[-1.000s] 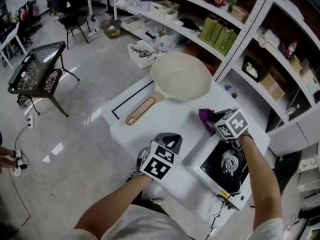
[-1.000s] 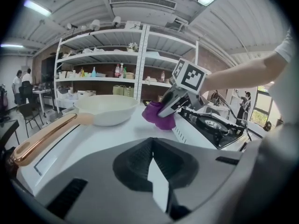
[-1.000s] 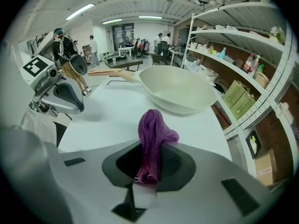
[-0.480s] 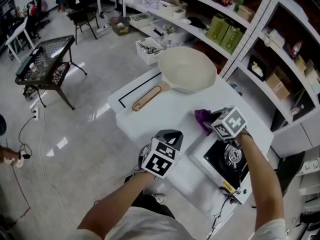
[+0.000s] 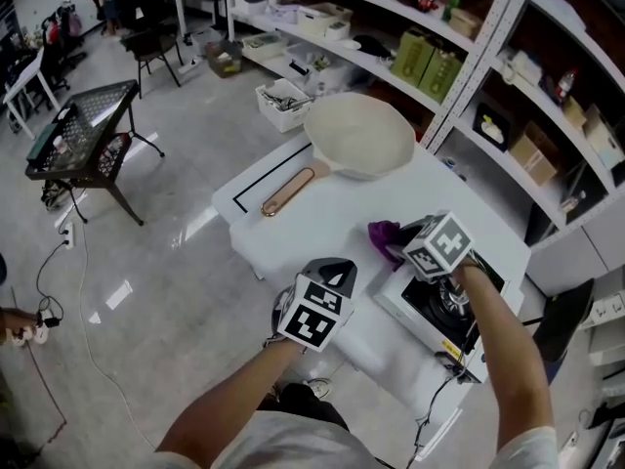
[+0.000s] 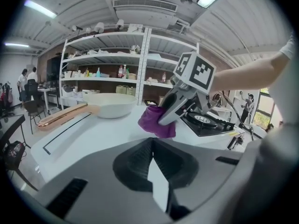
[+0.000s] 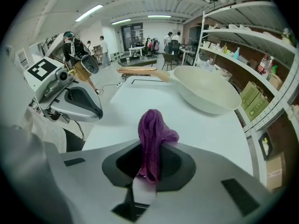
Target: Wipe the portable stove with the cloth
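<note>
Head view shows a white rectangular counter carrying everything. A wide cream frying pan with a copper-toned handle sits well ahead of both grippers, apparently set aside so the burner is free. The white portable stove with a black top lies just beneath and behind the right gripper, near enough for a short sweep to reach it. That gripper is clenched on a bunched purple cloth. The loose end pokes forward past its tips, over bare counter beside the stove's edge, so wiping seems about to start. The left gripper hangs off to the side, jaws pressed together on nothing, probably held clear of the wiping path.
</note>
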Demonstrator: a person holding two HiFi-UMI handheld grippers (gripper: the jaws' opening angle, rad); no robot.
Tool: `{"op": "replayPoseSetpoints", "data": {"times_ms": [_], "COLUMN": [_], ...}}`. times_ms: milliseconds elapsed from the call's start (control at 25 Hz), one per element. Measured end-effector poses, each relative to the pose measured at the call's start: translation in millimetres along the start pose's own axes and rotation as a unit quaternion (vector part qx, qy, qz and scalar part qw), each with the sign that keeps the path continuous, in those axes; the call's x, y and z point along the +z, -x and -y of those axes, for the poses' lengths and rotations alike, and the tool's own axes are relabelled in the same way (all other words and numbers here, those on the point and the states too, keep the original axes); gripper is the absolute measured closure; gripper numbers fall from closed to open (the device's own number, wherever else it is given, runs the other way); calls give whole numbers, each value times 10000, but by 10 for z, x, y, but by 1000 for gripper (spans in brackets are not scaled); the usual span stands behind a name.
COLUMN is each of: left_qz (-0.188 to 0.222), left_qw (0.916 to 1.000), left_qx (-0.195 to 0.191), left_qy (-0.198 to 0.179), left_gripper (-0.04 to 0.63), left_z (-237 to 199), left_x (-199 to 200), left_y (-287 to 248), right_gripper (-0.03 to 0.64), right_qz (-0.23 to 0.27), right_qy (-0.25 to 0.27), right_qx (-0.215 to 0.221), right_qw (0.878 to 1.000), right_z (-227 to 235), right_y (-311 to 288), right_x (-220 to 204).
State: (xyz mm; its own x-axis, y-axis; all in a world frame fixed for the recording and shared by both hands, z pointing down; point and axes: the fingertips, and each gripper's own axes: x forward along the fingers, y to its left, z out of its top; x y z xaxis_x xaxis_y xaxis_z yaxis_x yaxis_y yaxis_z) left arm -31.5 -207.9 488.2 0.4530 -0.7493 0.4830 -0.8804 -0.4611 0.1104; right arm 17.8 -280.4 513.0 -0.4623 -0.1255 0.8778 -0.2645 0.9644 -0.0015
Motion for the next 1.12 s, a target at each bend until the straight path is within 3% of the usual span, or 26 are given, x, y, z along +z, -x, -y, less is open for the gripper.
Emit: {"op": "replayPoseSetpoints", "data": {"times_ms": [680,920,1120], "left_qz": [-97,-58,-28], "left_qw": [9996,9994,9994], "left_qx": [-215,-241,-237], "left_qy": [-155,-221,-253], "left_gripper": [592,592,592], "left_z": [25,60,71], "left_x": [-326,-408,-425], "left_y": [634,826,971], "right_gripper": [555,555,555], "right_qz": [-64,8,140], "right_qy": [-218,19,-69], "right_qx": [-13,-389,-417], "right_qw": [9997,9992,9990], "right_z": [-804,-918,-1032], "right_y": [-46,8,53], "right_x": [48,119,294]}}
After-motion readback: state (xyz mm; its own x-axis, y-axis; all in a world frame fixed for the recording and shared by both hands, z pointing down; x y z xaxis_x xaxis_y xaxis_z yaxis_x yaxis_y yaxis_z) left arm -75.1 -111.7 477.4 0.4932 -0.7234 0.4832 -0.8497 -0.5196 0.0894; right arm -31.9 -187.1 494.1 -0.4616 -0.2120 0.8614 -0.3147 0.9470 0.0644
